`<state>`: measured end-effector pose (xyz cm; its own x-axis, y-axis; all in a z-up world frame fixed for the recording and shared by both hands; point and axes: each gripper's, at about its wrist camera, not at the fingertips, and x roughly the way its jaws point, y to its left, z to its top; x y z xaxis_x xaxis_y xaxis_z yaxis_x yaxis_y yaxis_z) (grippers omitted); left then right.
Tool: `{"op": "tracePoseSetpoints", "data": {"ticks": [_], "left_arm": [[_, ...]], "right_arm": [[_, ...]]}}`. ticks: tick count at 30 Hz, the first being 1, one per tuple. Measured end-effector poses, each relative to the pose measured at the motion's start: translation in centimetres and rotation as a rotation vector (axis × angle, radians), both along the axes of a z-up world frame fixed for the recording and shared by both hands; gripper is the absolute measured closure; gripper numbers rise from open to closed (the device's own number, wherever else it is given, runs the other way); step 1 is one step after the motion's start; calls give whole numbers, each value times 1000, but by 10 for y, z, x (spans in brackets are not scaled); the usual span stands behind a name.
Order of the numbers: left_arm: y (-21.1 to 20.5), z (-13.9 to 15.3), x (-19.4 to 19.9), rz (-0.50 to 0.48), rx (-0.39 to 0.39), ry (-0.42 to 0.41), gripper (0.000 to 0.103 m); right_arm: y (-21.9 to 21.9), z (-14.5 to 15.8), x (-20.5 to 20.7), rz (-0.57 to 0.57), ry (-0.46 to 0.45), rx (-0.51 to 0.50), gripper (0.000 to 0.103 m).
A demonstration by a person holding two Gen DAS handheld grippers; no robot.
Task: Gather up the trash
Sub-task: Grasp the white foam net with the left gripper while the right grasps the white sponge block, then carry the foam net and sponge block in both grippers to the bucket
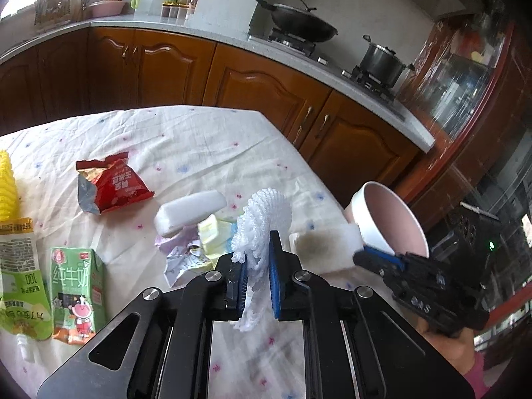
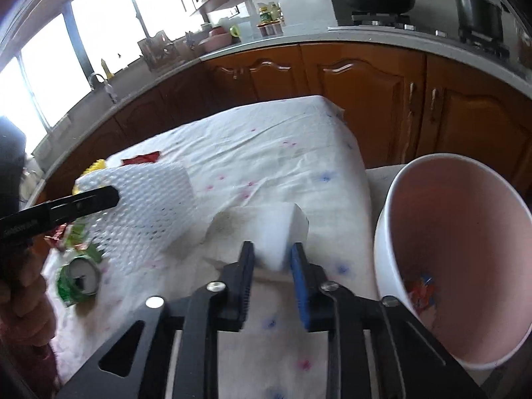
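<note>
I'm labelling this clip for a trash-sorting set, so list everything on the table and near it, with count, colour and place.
foam fruit net: one, white, between the left jaws
stained foam block: one, white, table's right edge, between the right jaws
clean foam block: one, white, mid-table
snack bag: one, red, torn open, far left of table
milk carton: one, green, near left
drink pouch: one, green, left edge
crumpled wrappers: several, pale, beside the clean block
can: one, green, near left
bin: one, white outside, pink inside, right of table
tablecloth: one, white, spotted
left gripper: shut on the net
right gripper: shut on the stained block
</note>
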<state>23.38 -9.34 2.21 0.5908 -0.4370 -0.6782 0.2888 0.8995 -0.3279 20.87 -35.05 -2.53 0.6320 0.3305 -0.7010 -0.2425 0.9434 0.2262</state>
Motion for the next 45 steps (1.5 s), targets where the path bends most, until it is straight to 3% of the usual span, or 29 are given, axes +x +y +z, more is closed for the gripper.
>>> {"op": "tracePoseSetpoints", "data": {"ticks": [6,7,10,13,15,17,19,22,26,27,28,29,35,45], "left_arm": [[5,1,-5,8,-5,-3,93],[6,1,-6,6,-6,-1,93],[6,-1,-8,4,-7,3,93],[6,-2,-10,4,-8,7,93],[7,-3,-12,6,-8,9,93],[8,-3,-14,8,-15,11,93],[9,-2,-17,12,-17,9,93],[9,-1,-19,12,-17,9,93],[6,3,-22,6,-16,4,93],[5,4,-24,3,-17,-1,93],[3,6,-25,-1,-18,-6,93],[1,8,-27,-6,-18,-12,93],[-15,21,-37,-40,-44,-42,93],[-65,38,-51,-134,-80,-78,93]], "right_arm": [[13,5,-28,97,18,23,96],[14,4,-34,104,20,21,103],[12,-2,-47,112,38,52,102],[7,-5,-56,93,35,68,92],[4,-1,-60,57,-5,42,73],[0,3,-60,48,-31,60,44],[4,3,-55,69,-34,48,34],[18,-2,-48,119,-46,-12,31],[24,-11,-32,137,-40,-40,34],[21,-11,-30,130,-33,-14,40],[18,-12,-29,118,-26,4,66],[14,-13,-28,102,-13,24,68],[-15,4,-46,22,-55,108,69],[-76,35,-86,-181,-150,114,69]]}}
